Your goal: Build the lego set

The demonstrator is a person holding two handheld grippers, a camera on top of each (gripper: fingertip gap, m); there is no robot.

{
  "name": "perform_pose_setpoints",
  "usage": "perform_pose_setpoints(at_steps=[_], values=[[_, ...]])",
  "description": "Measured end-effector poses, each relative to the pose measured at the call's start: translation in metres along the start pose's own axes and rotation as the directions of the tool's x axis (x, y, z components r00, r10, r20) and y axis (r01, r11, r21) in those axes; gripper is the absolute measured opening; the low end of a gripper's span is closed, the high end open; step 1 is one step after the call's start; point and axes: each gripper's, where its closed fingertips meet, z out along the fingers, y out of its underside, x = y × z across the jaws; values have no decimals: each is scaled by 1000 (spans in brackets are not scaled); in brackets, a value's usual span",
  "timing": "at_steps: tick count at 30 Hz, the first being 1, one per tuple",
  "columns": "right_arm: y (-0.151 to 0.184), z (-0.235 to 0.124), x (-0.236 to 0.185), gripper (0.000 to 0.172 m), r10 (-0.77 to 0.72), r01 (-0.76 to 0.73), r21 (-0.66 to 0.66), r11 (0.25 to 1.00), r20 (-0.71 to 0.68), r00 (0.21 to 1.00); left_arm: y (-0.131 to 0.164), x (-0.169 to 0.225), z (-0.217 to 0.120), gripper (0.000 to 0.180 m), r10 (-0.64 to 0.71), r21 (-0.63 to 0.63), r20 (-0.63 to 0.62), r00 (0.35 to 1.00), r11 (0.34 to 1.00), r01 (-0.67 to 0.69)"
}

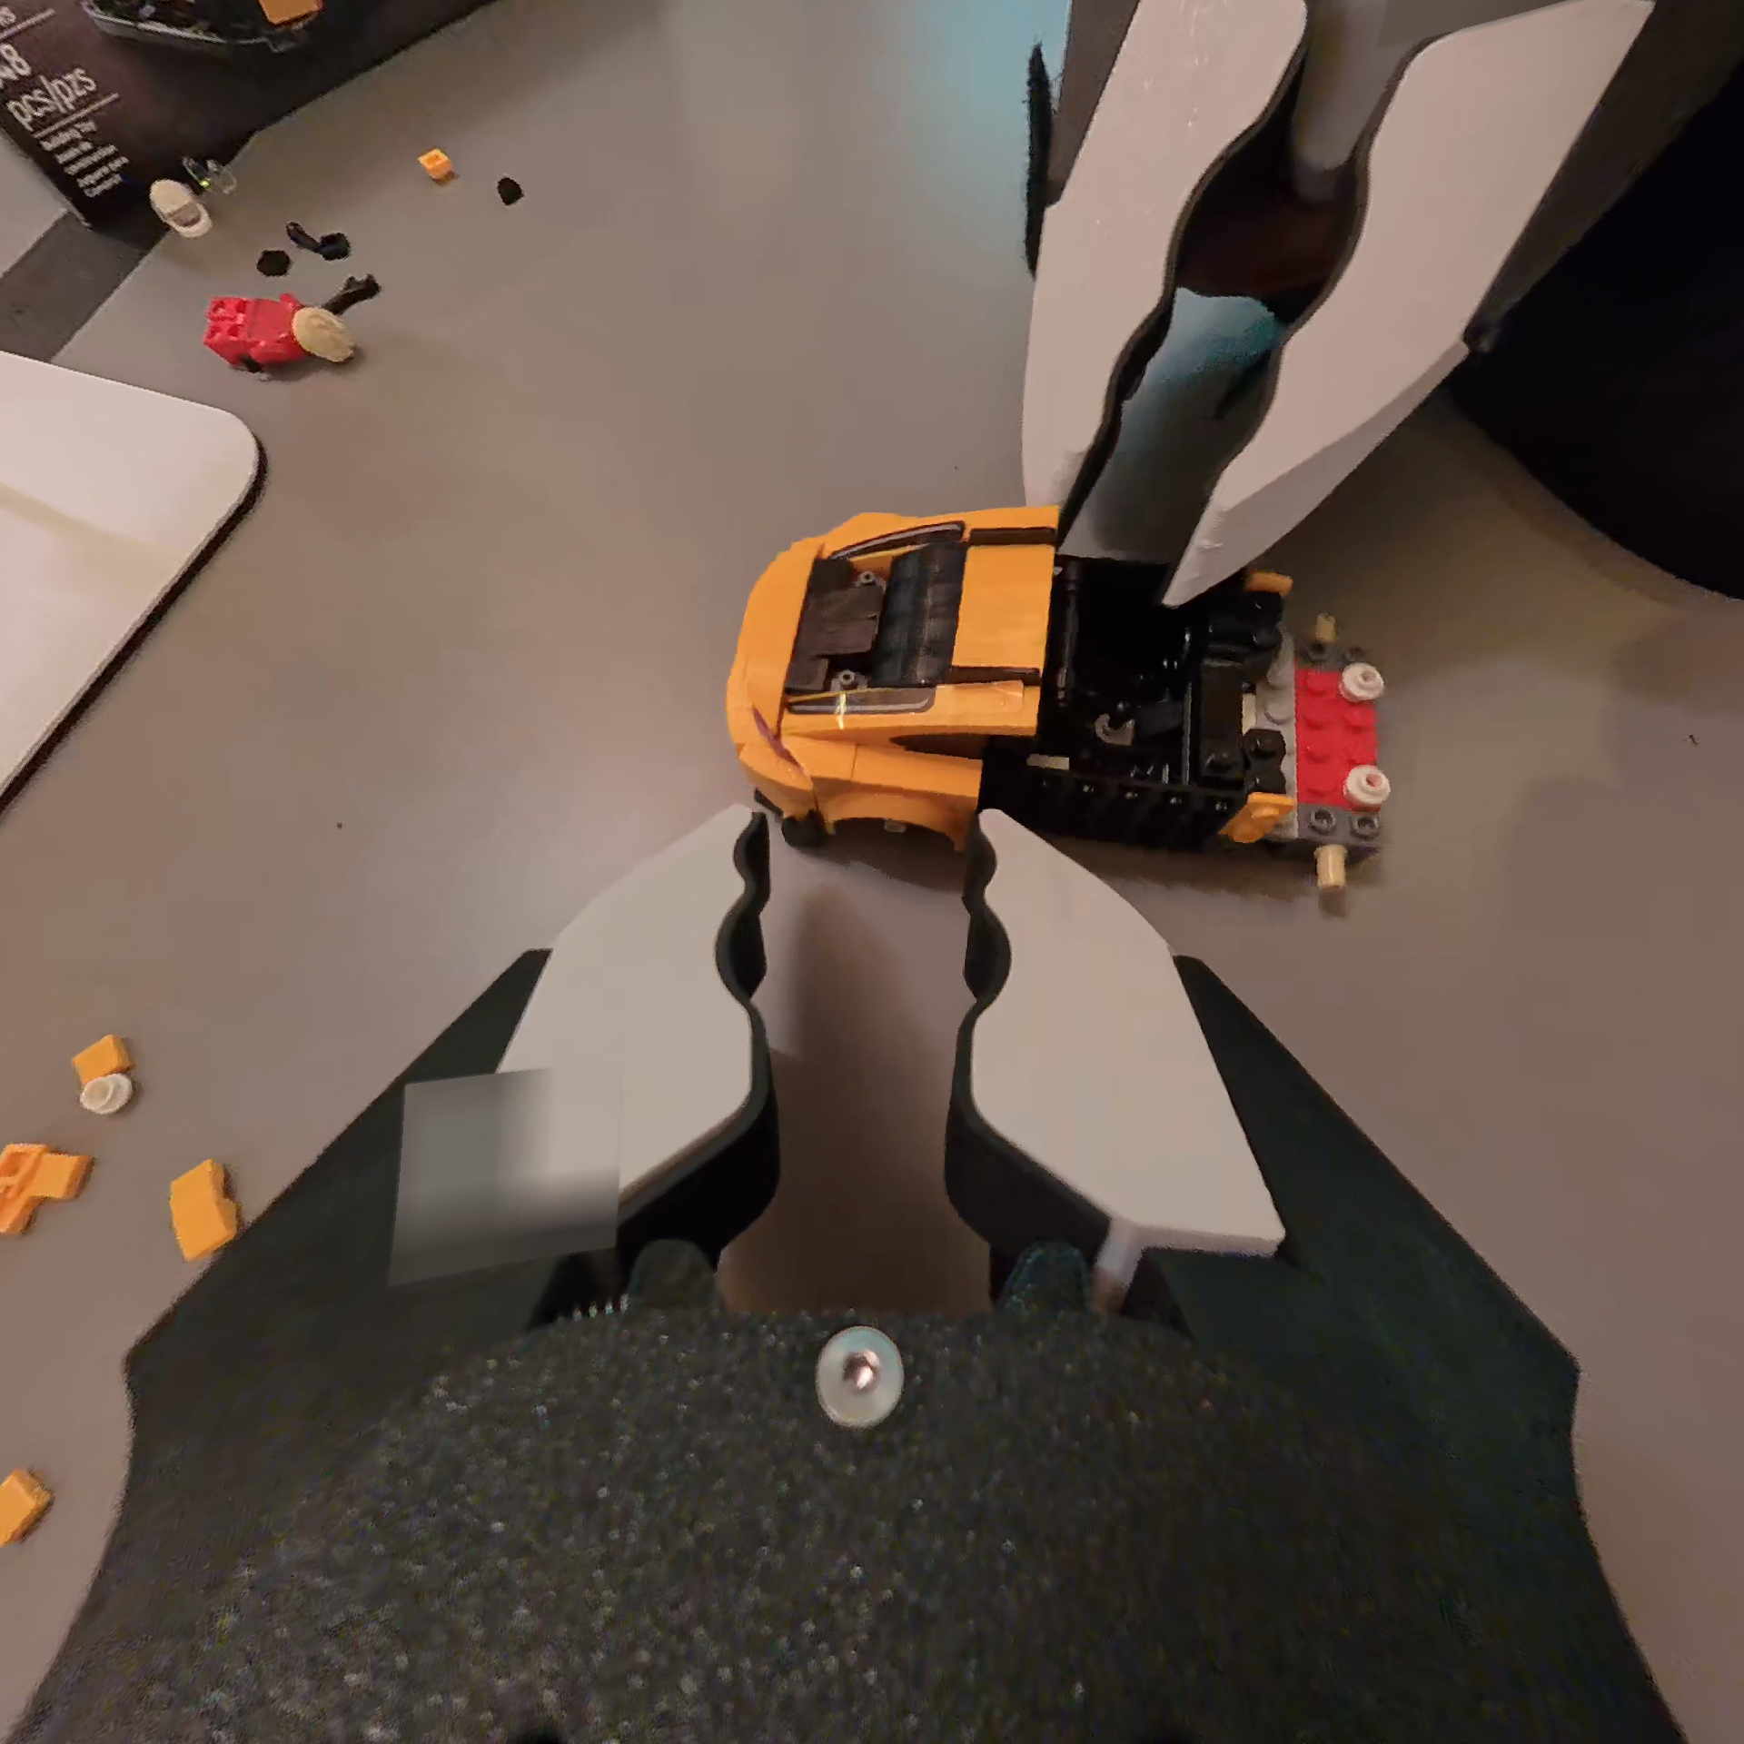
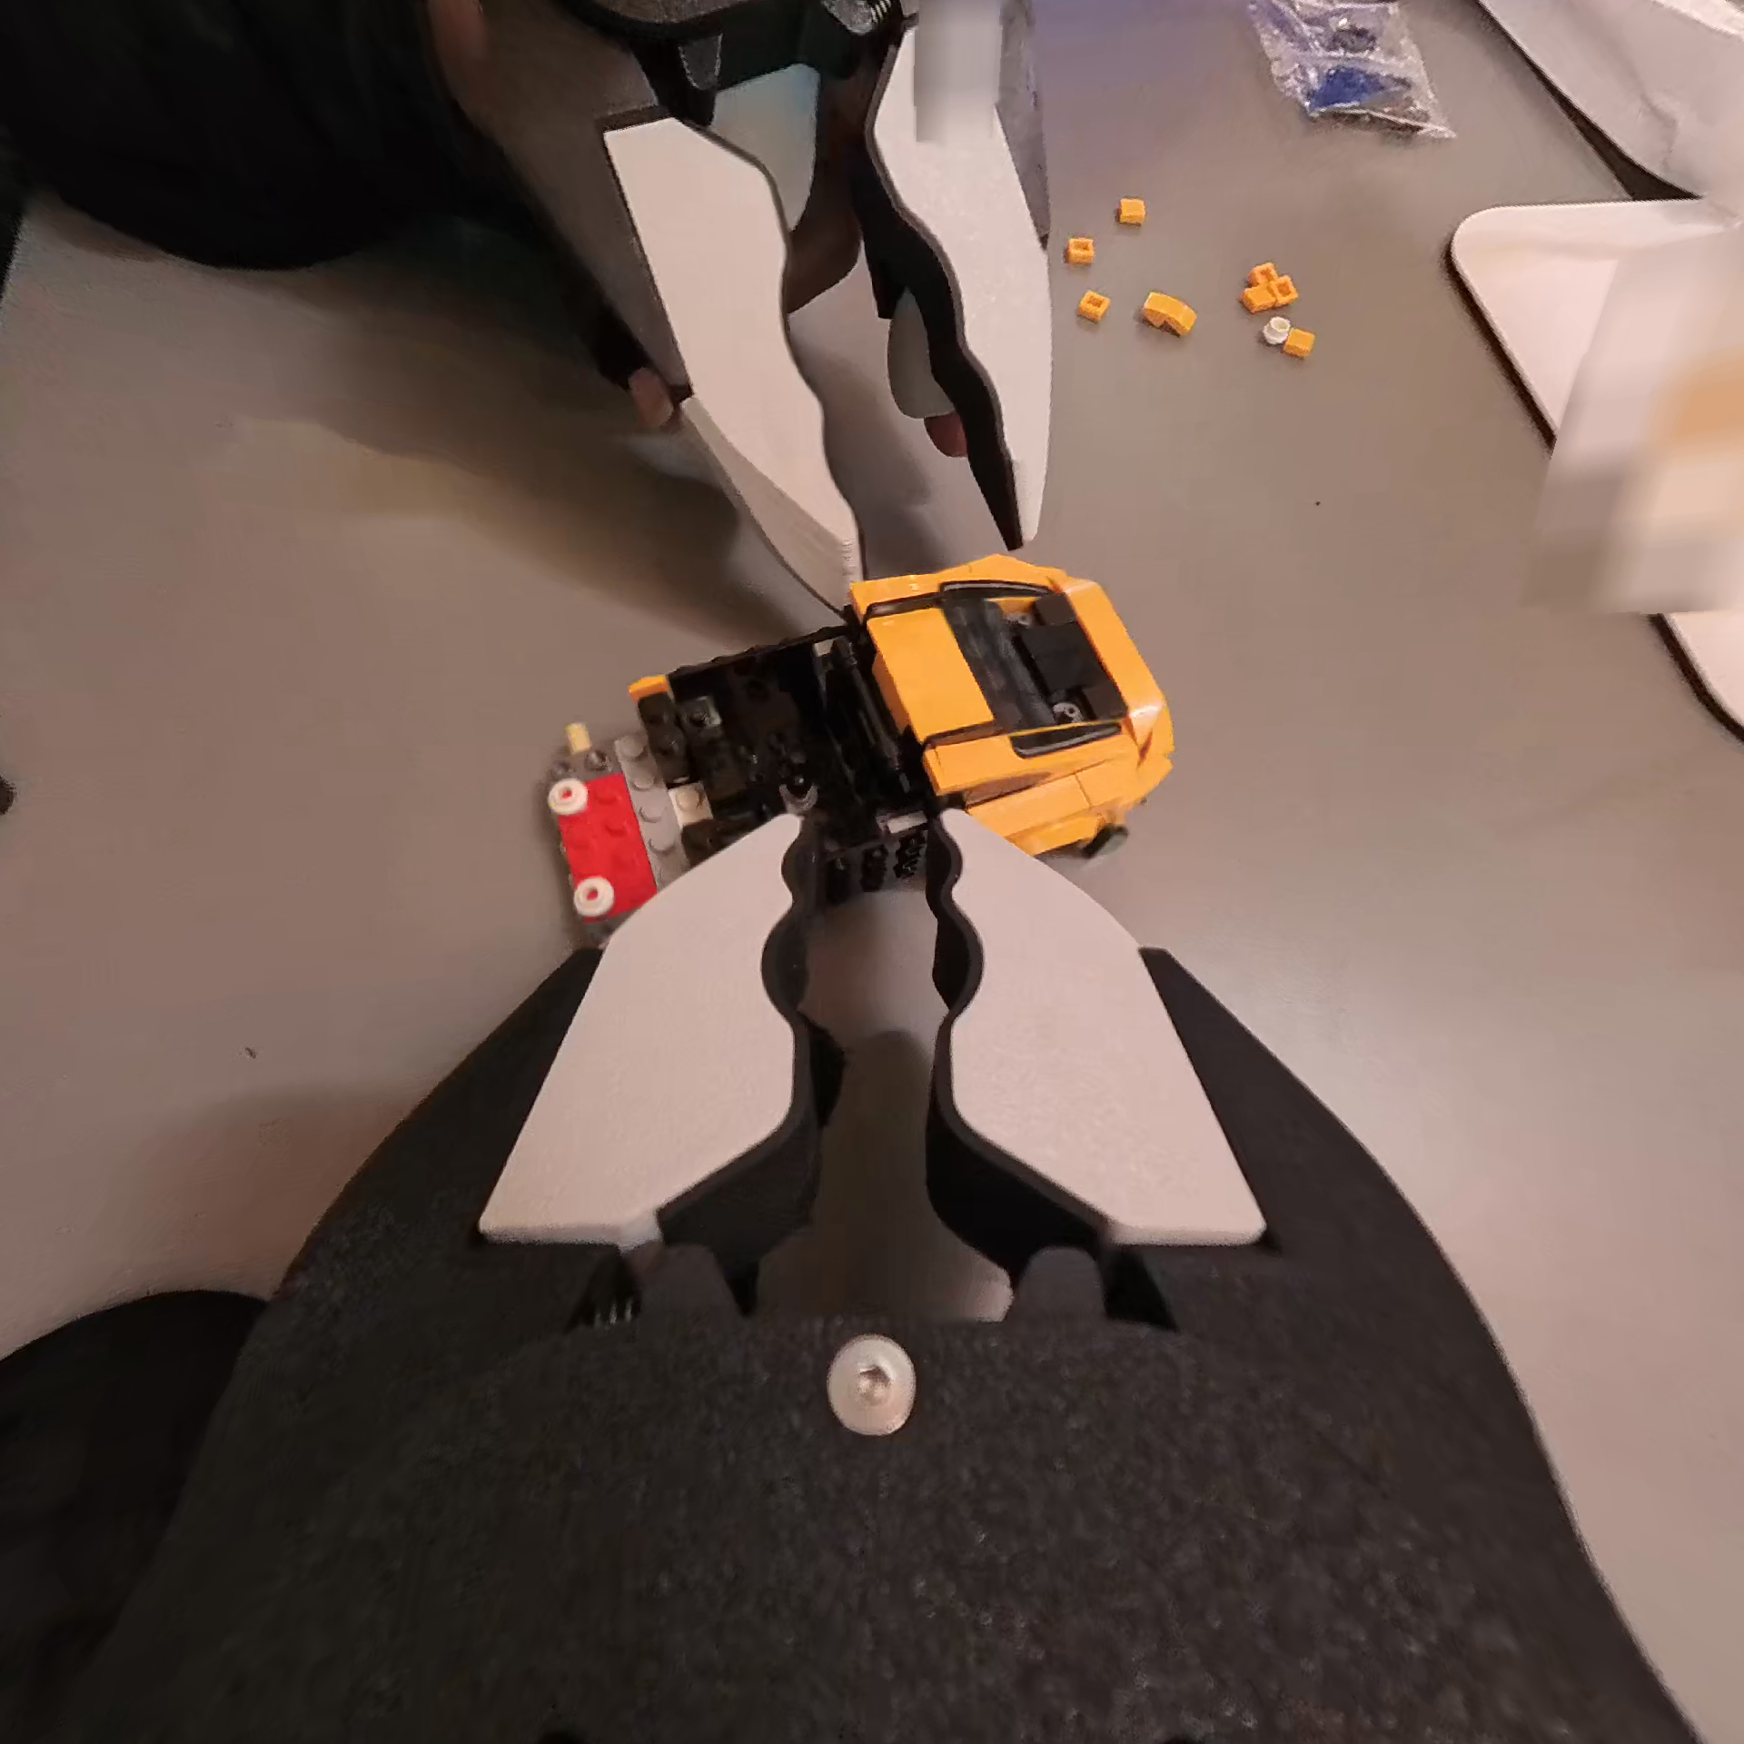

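Note:
A toy brick car lies on the grey table (image 1: 472,661). It has an orange body (image 1: 897,679), an open black chassis (image 1: 1132,698) and a red plate (image 1: 1335,727) at one end. It also shows in the right wrist view (image 2: 1019,698). My left gripper (image 1: 868,830) is open. Its tips stand on either side of the orange wheel arch on the car's near side, and I see no pressing. In the right wrist view the left gripper (image 2: 934,557) stands at the car's far edge. My right gripper (image 2: 868,835) is shut on the black chassis wall (image 2: 868,859). The left wrist view shows it (image 1: 1123,557) coming down from above.
Loose orange bricks (image 1: 198,1208) lie at the left, and more (image 2: 1170,311) show in the right wrist view. A red brick cluster (image 1: 255,330) and small black parts lie farther off. A white tray (image 1: 94,528), a dark box (image 1: 75,123) and a bag of blue parts (image 2: 1349,66) stand around. The tips of one gripper are about 7 cm away from the tips of the other.

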Motion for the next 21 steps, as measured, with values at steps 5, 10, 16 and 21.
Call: perform_pose_setpoints(at_steps=[5,10,16,21], values=[[-2,1,-1,21,5,-5,24,1000,2,1000,0,-2,0,30,-15,20,-3,1000,1000,15],[-6,2,-6,15,-6,4,56,998,29,1000,-1,-3,0,26,40,33,27,999,999,-41],[-10,-7,7,18,53,-54,124,991,8,999,-5,-5,-2,37,191,43,69,979,980,-194],[-10,-13,20,18,123,-120,168,979,-8,992,-9,-3,-5,33,479,-15,86,874,877,-479]])
